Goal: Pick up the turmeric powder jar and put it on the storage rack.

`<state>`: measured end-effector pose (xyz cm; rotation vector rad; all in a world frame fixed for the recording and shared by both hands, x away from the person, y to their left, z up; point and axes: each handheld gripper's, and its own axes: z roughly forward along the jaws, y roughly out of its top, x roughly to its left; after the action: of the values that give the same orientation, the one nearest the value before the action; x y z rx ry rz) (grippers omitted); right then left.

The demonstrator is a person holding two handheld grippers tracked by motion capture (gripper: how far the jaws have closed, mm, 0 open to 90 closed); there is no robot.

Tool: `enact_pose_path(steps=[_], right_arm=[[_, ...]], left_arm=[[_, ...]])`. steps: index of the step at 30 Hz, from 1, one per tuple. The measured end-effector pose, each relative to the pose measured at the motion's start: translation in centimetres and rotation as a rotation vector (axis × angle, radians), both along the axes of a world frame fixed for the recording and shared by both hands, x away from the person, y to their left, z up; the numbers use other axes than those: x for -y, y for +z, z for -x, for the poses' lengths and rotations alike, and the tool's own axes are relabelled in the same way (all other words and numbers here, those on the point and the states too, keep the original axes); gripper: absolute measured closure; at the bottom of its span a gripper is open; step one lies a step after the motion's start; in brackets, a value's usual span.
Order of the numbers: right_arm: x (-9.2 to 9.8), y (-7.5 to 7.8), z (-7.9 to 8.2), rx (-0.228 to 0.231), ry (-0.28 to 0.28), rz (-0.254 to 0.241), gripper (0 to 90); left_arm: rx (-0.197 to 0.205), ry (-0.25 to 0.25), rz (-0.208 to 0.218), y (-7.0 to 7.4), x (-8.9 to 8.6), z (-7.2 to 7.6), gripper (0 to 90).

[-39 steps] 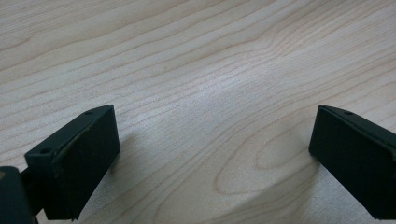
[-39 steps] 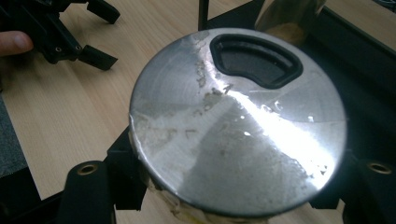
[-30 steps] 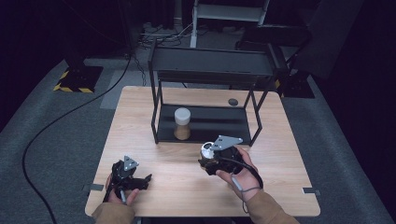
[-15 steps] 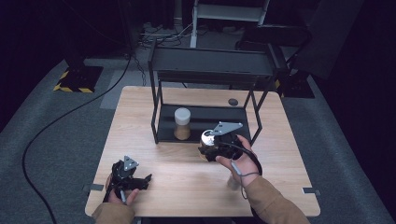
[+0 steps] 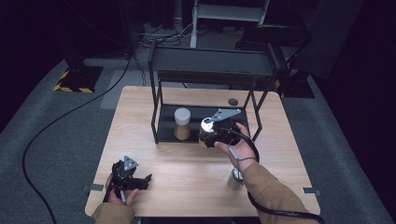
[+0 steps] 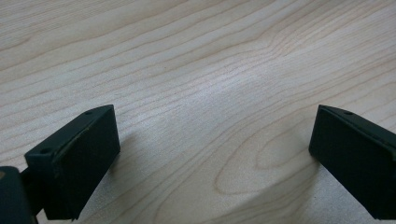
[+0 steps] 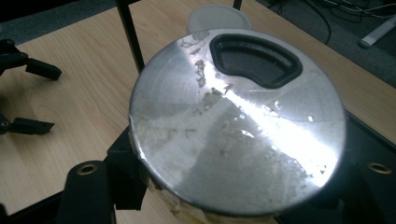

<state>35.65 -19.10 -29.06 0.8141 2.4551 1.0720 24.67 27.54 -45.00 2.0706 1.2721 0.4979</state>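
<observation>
The light wooden table (image 5: 187, 186) carries a black metal rack with two shelves (image 5: 210, 65); its lower shelf is a dark tray lying on the table top, and thin black posts rise at its corners; one front post stands just to the left of the held thing in the right gripper view. On this lower shelf stands a small jar with a white lid and brownish content (image 5: 182, 123), upright, to the left of the right gripper (image 5: 208, 133); the jar's pale lid (image 7: 218, 18) shows behind the held thing in the right gripper view. A small dark round thing (image 5: 232, 101) lies on the table behind the rack; another small grey upright thing (image 5: 235, 178) stands near the front edge, partly hidden by the person's right sleeve.

The right gripper is closed around a round can with a shiny silver metal top (image 7: 238, 121), at the front edge of the lower shelf, just right of the jar; the top has a black curved recess near one edge and many scratches and pale stains; the label below is hardly visible.

The left gripper (image 5: 140, 181) rests low over the front left part of the table, its jaws wide apart with only bare wood between them.
</observation>
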Motion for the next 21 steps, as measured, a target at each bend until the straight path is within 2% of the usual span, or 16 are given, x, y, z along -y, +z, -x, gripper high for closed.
enact_pose_path(steps=[10, 16, 21], right_arm=[[-0.5, -0.9, -2.7, 0.006, -0.027, 0.024, 31.3], [-0.8, -2.4, -4.4, 0.001, -0.034, 0.029, 31.3], [-0.9, -3.7, -5.8, -0.025, -0.053, 0.036, 31.3]], left_arm=[[0.0, 0.0, 0.0, 0.0, 0.0, 0.0, 1.6], [0.0, 0.0, 0.0, 0.0, 0.0, 0.0, 1.6], [-0.002, 0.0, -0.001, 0.0, 0.0, 0.0, 1.6]])
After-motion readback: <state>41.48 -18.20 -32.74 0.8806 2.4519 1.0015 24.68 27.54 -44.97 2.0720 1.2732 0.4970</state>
